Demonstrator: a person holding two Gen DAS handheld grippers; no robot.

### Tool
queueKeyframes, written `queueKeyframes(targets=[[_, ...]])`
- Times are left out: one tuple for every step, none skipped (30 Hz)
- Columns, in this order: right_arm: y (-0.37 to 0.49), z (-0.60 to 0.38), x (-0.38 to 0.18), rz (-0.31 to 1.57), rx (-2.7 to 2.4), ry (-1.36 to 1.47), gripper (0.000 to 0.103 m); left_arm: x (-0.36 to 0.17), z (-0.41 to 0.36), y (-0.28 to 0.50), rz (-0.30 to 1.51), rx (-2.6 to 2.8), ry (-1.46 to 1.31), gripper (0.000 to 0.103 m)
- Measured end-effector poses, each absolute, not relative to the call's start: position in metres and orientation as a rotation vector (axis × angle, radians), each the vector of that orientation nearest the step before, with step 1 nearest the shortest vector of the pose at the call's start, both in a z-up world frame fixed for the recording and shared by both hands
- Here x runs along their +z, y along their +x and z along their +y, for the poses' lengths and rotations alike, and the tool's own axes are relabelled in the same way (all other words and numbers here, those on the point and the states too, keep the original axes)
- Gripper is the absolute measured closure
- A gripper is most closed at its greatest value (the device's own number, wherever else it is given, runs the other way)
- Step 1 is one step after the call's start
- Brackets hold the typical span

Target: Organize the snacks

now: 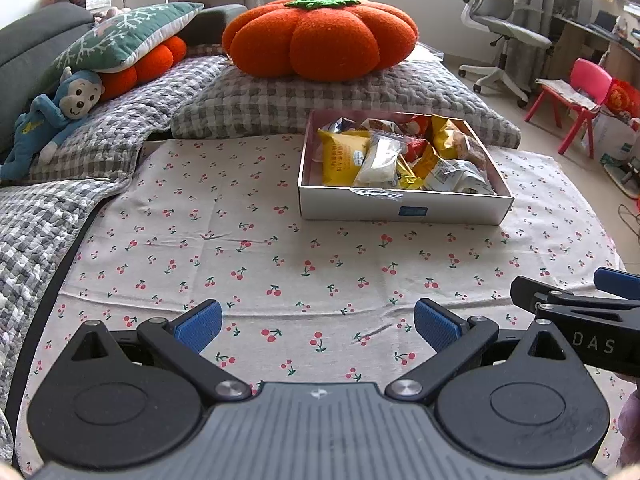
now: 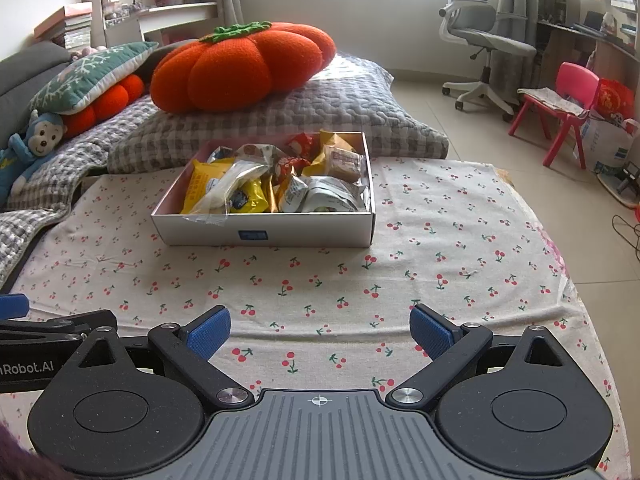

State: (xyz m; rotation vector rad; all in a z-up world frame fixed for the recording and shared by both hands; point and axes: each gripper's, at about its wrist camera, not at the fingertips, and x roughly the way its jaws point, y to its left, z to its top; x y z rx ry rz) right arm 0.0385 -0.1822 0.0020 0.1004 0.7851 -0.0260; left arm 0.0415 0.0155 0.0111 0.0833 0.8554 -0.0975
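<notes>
Both sets of jaws stand wide apart and hold nothing: the left gripper (image 1: 318,326) and the right gripper (image 2: 320,330) hover side by side low over the cloth, each with its blue pads (image 1: 199,326) spread to either side of bare fabric. The right gripper also shows at the right edge of the left wrist view, just beside the left one.

The cherry-print cloth (image 1: 240,248) covers the flat surface under both tools. Beyond it lies a grey checked quilt (image 1: 280,100), and on that sits a big orange pumpkin cushion (image 1: 320,36). A green snowflake pillow (image 1: 124,36) leans at the far left over a blue monkey plush (image 1: 52,120). A grey office chair (image 2: 480,36) and a pink child's chair (image 2: 568,108) stand on the tiled floor at the right.

The white cardboard box (image 2: 264,234) rests on the far half of the cloth, well apart from both grippers. The snack packets (image 2: 280,184) fill it in a loose heap: yellow, white, red and clear wrappers overlapping one another.
</notes>
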Motion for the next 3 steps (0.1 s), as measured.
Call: queueKeyframes(targets=[[0.0385, -0.1822, 0.0021, 0.785, -0.026, 0.1, 0.005, 0.011, 0.0155, 0.0414, 0.855, -0.097, 0.084, 0.0], [0.0385, -0.1822, 0.002, 0.785, -0.026, 0.101, 0.005, 0.0111, 0.0153, 0.0413, 0.854, -0.096, 0.087, 0.0], [0.0385, -0.1821, 0.002, 0.785, -0.026, 0.1, 0.005, 0.011, 0.015, 0.0413, 0.854, -0.096, 0.088, 0.0]])
